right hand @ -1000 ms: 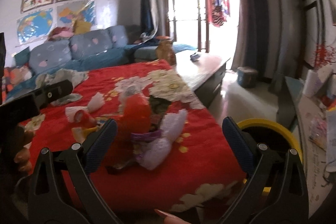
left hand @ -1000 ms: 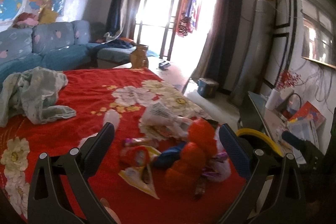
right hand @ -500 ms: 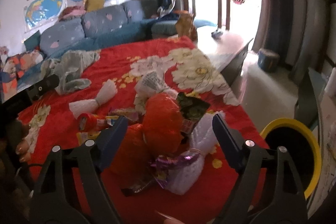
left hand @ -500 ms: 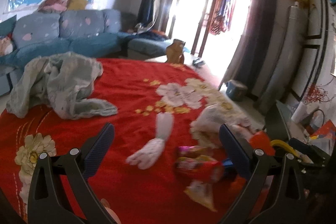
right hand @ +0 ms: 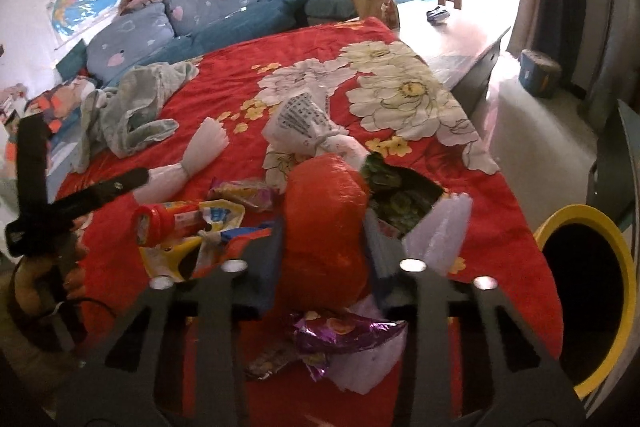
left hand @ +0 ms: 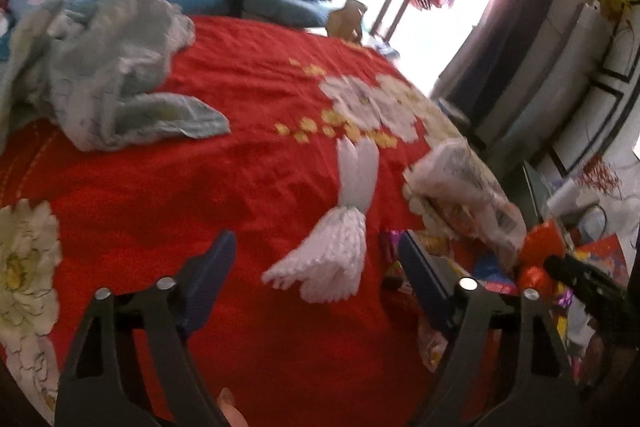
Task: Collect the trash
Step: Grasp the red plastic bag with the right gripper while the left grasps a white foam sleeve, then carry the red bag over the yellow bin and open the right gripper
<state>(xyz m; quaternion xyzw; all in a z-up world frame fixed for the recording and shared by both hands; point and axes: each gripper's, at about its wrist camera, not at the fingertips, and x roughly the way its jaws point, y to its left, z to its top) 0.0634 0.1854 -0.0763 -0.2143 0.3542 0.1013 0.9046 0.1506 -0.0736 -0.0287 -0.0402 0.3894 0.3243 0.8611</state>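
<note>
A pile of trash lies on the red flowered bedspread (right hand: 304, 59). My right gripper (right hand: 324, 259) has its jaws closed in on both sides of a crumpled orange-red plastic bag (right hand: 324, 211). Around it lie a purple foil wrapper (right hand: 344, 333), a red-capped tube (right hand: 168, 223), a green packet (right hand: 396, 195) and a white printed bag (right hand: 304, 123). My left gripper (left hand: 316, 267) is open and empty, with a white tied foam wrap (left hand: 340, 243) between its fingers. The printed bag (left hand: 464, 187) and the orange bag (left hand: 540, 255) lie to its right.
A yellow-rimmed black bin (right hand: 588, 291) stands on the floor at the bed's right side. A grey-green cloth (left hand: 108, 75) lies at the bed's far left. A blue sofa (right hand: 192, 11) is behind. A low table (right hand: 452, 39) stands by the bright window.
My right gripper moved down onto the pile and its jaws closed in on the orange-red bag. My left gripper swung left and lower, and the white foam wrap is now between its fingers.
</note>
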